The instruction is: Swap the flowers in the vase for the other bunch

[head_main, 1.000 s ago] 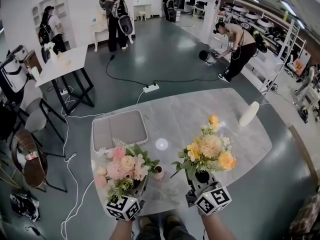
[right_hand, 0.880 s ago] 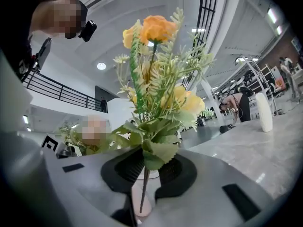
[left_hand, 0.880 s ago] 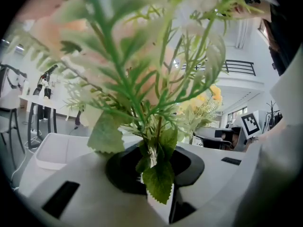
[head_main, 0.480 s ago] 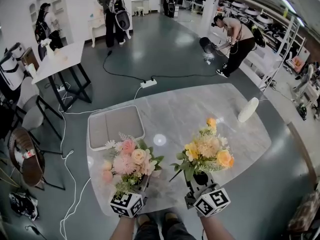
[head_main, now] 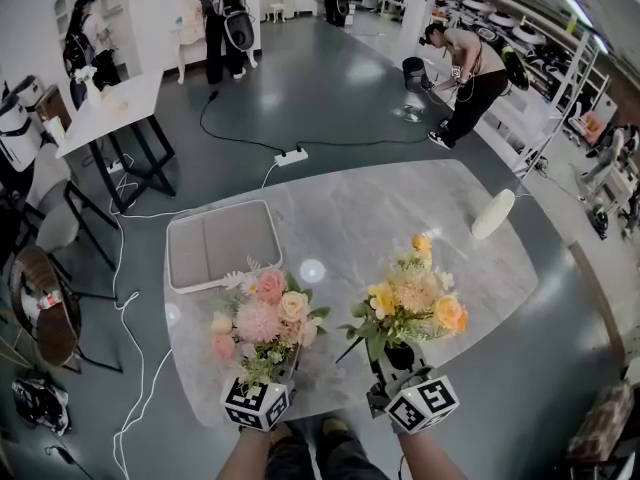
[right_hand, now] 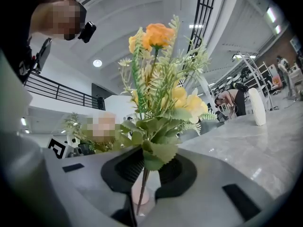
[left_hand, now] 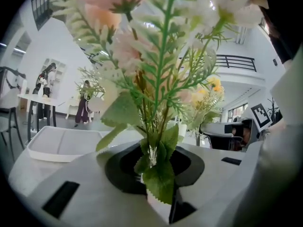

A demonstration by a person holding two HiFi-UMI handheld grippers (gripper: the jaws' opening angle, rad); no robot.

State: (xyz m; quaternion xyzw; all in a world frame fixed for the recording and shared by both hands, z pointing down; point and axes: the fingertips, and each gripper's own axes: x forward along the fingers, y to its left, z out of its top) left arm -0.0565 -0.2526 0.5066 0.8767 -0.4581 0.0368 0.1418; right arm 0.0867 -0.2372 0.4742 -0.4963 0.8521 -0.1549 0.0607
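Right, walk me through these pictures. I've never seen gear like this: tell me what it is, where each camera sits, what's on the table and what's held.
There is no robot here: a person holds a pair of hand-held tongs in each hand. The wide picture comes from a camera on the person's head, looking down. The other two come from cameras riding on the tongs, each looking along its own jaws. The left tongs are closed on the stems of a pink bunch, and the right tongs are closed on a yellow and orange bunch. Both bunches stand upright over the near part of a pale, marble-look table. On it lie a grey tray and a white oblong thing. The patterned cubes are part of the tongs.
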